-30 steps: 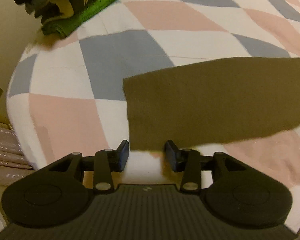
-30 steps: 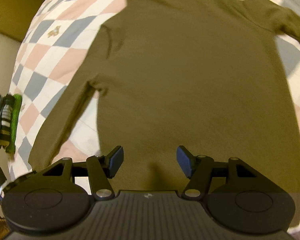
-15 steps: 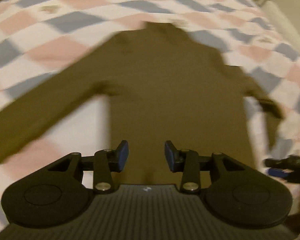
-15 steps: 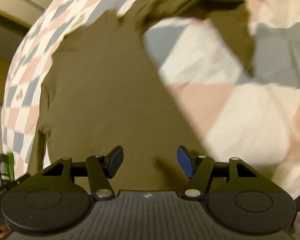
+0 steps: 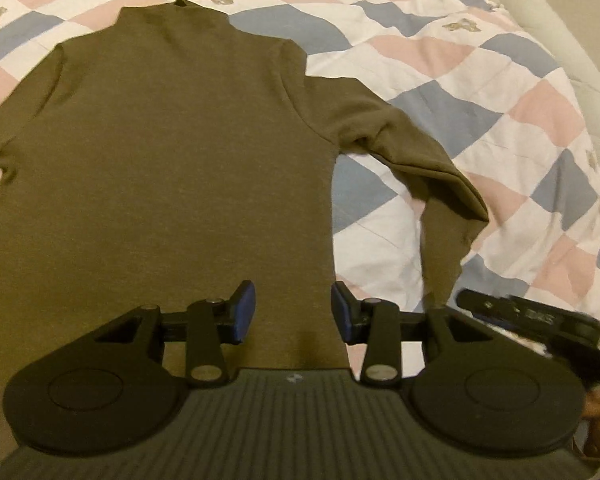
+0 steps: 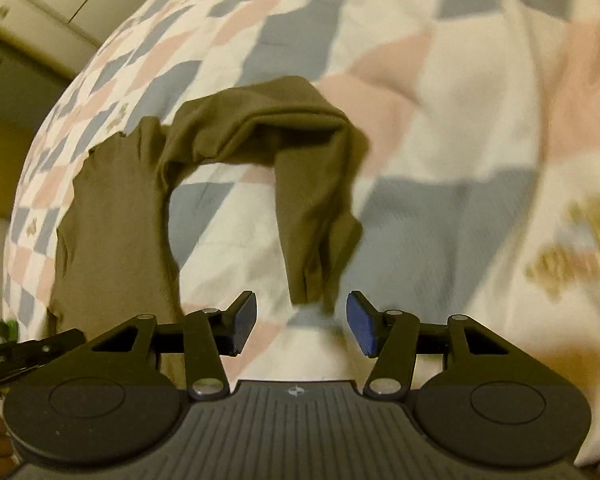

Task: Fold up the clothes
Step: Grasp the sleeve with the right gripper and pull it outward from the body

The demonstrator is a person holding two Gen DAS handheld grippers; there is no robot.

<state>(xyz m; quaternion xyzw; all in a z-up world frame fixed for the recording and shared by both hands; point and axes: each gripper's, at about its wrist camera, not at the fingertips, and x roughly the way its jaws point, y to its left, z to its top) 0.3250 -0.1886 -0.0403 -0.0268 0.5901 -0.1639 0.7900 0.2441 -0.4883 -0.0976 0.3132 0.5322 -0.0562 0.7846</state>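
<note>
A checked quilt (image 5: pixel 440 52) is seen under an olive sweater (image 5: pixel 160 152), spread flat with its collar at 12 o'clock; no fold has been made. Its sleeve (image 6: pixel 316 200) lies crumpled, bent toward 6 o'clock. The left gripper (image 5: pixel 292 312) and right gripper (image 6: pixel 302 322) are held wide apart, nothing between them.

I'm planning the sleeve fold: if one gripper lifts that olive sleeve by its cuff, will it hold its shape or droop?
Probably droop: the olive-green knit long-sleeved top's sleeve already lies bent and creased on the patchwork quilt. It likely weighs little, as the fabric looks thin. The open right tongs frame the cuff, so pinching both layers there seems feasible.
</note>
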